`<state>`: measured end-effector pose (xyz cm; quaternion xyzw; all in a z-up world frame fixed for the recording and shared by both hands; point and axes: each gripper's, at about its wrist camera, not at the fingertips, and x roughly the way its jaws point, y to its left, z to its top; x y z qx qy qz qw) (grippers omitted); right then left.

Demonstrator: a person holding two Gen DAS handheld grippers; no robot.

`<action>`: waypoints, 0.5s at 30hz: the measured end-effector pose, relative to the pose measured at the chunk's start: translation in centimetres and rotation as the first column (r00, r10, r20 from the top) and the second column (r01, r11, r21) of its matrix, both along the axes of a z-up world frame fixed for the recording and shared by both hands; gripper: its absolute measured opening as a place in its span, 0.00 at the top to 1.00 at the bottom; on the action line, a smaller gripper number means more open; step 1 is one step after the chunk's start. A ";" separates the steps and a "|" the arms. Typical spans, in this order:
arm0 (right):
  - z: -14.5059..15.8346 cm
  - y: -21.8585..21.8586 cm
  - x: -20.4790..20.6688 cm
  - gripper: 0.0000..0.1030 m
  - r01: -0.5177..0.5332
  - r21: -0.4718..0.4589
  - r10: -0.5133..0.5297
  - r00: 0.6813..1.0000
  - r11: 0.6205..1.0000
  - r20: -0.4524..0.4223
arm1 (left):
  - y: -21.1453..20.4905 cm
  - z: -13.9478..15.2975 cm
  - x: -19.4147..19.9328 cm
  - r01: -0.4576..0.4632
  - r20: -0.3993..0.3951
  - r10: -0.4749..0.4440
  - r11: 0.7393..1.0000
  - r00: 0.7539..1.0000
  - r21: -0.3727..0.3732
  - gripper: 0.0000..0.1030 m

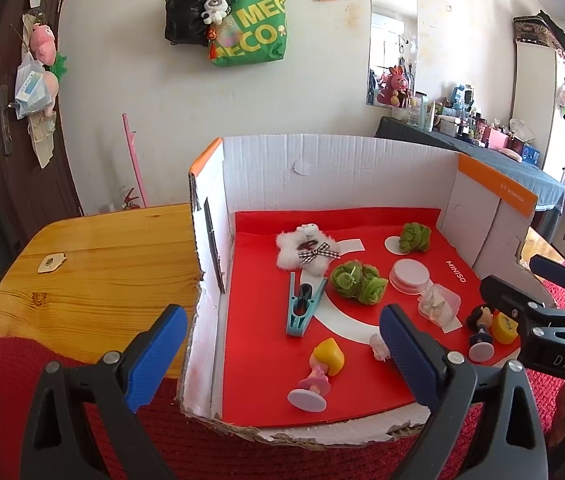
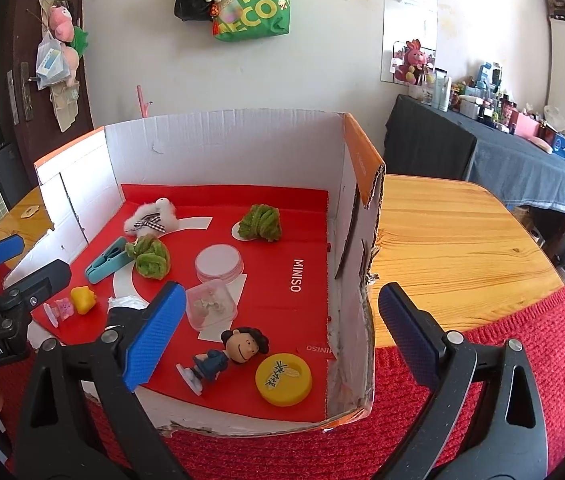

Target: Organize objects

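An open-front cardboard box (image 1: 322,168) with a red liner holds small items. Among them are a white plush (image 1: 306,250), two green woolly balls (image 1: 356,282) (image 1: 414,238), a teal peg (image 1: 302,308), white round pads (image 1: 408,276), a clear case (image 2: 210,304), a dark-haired figurine (image 2: 226,354), a yellow lid (image 2: 282,378) and a yellow-hatted doll (image 1: 322,364). My left gripper (image 1: 282,332) hovers open over the box's front left. My right gripper (image 2: 282,300) is open too, astride the box's right wall (image 2: 356,264), with the figurine and lid lying below it untouched.
The box sits on a wooden table (image 2: 462,240) with a red knitted cloth (image 2: 482,368) along the near edge. A small tag (image 1: 51,263) lies on the table's left side. Bags (image 1: 242,24) hang on the far wall, and a cluttered dark-covered table (image 2: 522,152) stands at the right.
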<state>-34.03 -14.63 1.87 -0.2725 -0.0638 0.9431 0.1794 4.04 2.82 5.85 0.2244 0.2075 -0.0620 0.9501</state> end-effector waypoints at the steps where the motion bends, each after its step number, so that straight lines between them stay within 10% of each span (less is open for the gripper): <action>1: 0.0 0.0 0.0 0.04 0.001 -0.001 -0.001 1.000 1.000 0.000 | 0.0 0.0 0.0 0.003 0.001 -0.003 1.000 1.000 0.004 0.04; 15: 0.0 0.2 0.0 0.04 -0.003 -0.005 0.003 1.000 1.000 0.006 | 0.0 0.0 -0.1 0.035 0.010 -0.036 0.999 0.999 0.034 0.04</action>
